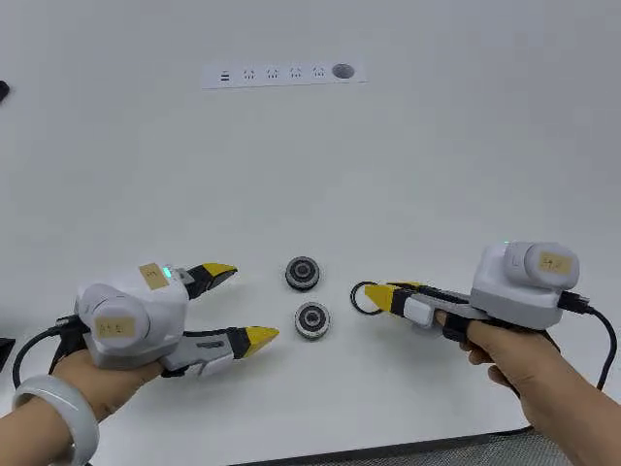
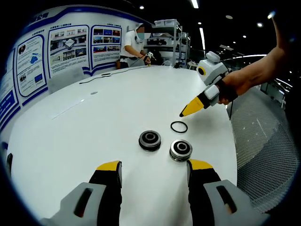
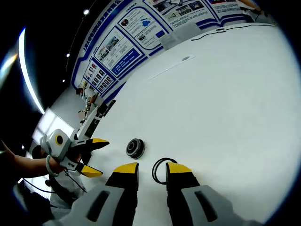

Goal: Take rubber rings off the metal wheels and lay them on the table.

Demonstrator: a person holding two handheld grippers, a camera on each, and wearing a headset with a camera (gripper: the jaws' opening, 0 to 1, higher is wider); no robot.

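On the table (image 1: 437, 175), one rubber ring (image 2: 171, 127) is laid by the narrowly parted, empty right gripper (image 1: 375, 294). The left gripper (image 1: 247, 303) is spread wide. The dark-rimmed wheel (image 1: 303, 273) is judged unstripped.

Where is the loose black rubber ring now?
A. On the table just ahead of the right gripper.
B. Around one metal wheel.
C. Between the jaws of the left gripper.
A: the rubber ring lies flat on the table just ahead of the right gripper, apart from the two metal wheels.
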